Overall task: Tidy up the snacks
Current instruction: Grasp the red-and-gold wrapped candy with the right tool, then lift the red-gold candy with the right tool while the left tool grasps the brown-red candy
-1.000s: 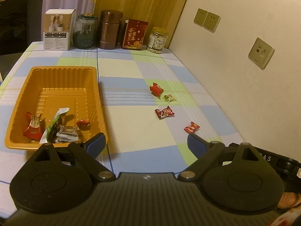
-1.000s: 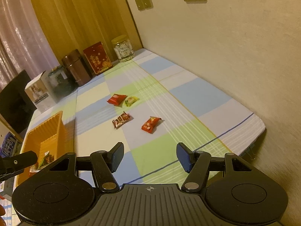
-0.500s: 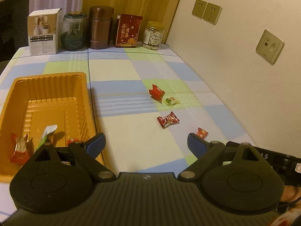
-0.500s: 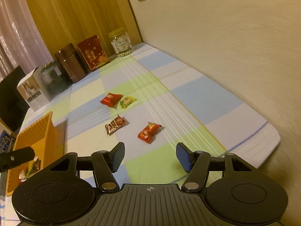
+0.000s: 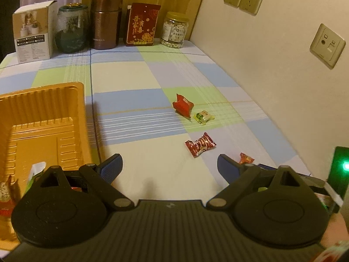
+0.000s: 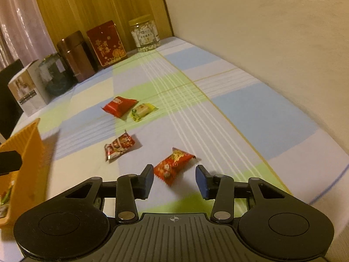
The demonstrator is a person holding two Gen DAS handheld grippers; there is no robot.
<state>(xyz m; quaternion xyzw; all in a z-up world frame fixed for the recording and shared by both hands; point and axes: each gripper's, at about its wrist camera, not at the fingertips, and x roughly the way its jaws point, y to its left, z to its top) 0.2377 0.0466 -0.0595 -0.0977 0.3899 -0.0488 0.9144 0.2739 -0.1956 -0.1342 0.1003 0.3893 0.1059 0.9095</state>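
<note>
Several wrapped snacks lie on the checked tablecloth. In the right wrist view my right gripper point(image 6: 174, 180) is open, its fingers straddling the near end of an orange-red snack packet point(image 6: 172, 166). Beyond lie a red-white candy point(image 6: 118, 145), a red packet point(image 6: 118, 106) and a yellow-green candy point(image 6: 142, 111). In the left wrist view my left gripper point(image 5: 170, 167) is open and empty above the table beside the orange tray point(image 5: 43, 109), which holds a few snacks at its near end point(image 5: 5, 196). The same snacks show there: red packet point(image 5: 182, 107), green candy point(image 5: 204, 116), red-white candy point(image 5: 200, 144), orange-red packet point(image 5: 246, 159).
Along the back edge stand a white box point(image 5: 32, 32), a dark glass jar point(image 5: 70, 29), a brown canister point(image 5: 105, 21), a red box point(image 5: 141, 25) and a clear jar point(image 5: 175, 30). The wall point(image 5: 272, 65) with sockets runs along the right side.
My right gripper has moved forward and down, so the orange-red packet now lies between its fingers. My left gripper has shifted right, away from the tray's contents.
</note>
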